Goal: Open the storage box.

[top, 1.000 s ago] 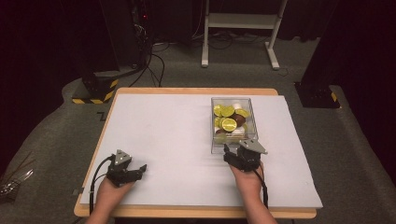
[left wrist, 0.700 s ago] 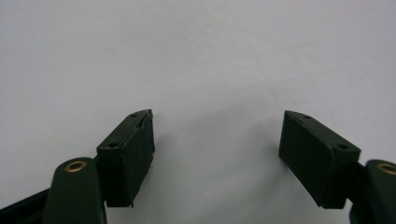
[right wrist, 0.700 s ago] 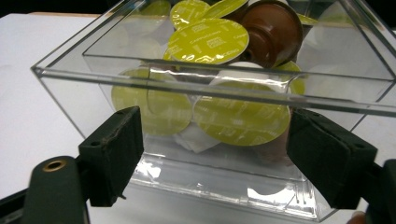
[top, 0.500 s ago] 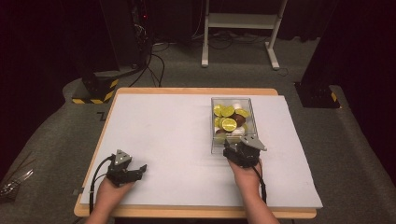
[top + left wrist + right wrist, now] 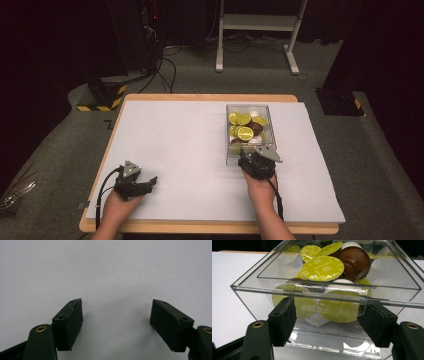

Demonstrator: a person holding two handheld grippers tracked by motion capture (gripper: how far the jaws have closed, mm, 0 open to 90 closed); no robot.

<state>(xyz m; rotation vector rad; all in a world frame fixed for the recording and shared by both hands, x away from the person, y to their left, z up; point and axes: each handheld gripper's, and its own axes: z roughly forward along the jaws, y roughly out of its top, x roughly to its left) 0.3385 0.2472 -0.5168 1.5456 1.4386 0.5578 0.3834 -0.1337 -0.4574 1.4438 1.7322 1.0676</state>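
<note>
Black jaws, brass screws, grey plates, cables.

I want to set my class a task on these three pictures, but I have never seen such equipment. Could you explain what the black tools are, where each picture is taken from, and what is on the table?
A person holds a two-jaw gripper in each hand. The high view looks down on the white table. The left gripper rests over bare table, jaws open, as its own camera shows. The right gripper is at the near wall of a clear plastic box of coffee capsules with yellow-green lids. Its jaws have just been closing and stand at that wall; whether the pads press it is unclear.
</note>
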